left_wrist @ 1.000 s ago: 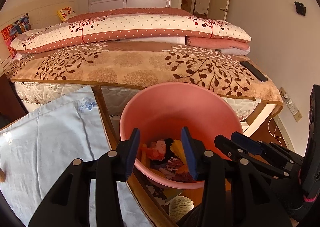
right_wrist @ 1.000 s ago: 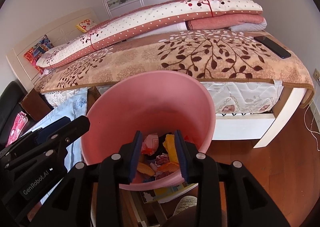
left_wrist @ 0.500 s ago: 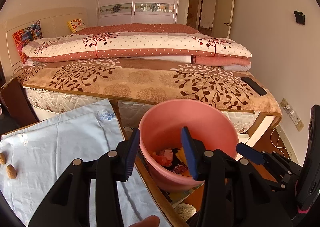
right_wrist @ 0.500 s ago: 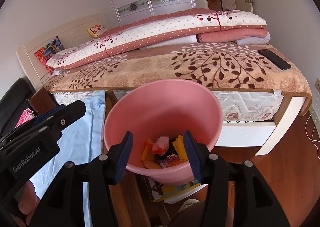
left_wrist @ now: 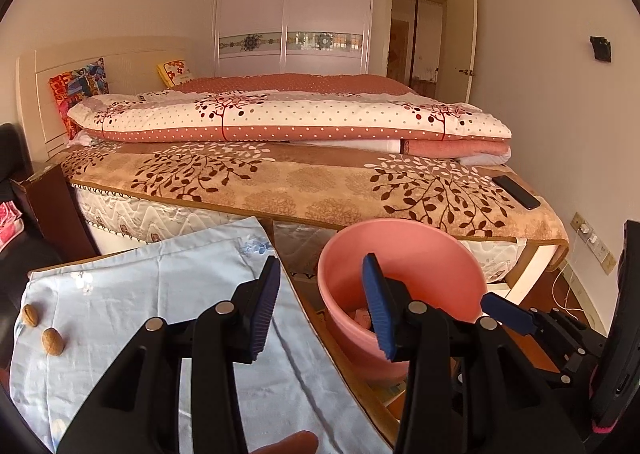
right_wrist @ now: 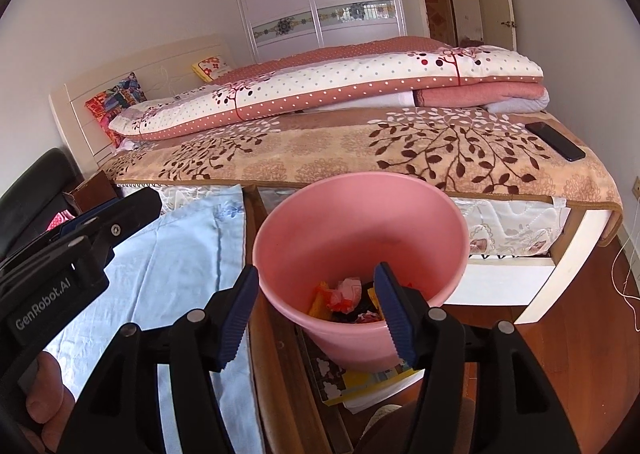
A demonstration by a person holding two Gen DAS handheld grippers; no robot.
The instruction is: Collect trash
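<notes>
1. Sitting on the floor between the bed and the table's blue cloth, your pink bin holds crumpled wrappers.
2. Your right gripper is empty, jaws opening above the bin.
3. Your left gripper is parted, empty.
4. Two walnuts lie on the cloth.

A black phone lies on the bed's leaf-patterned blanket.

Black claw, ribbed blue pads
</notes>
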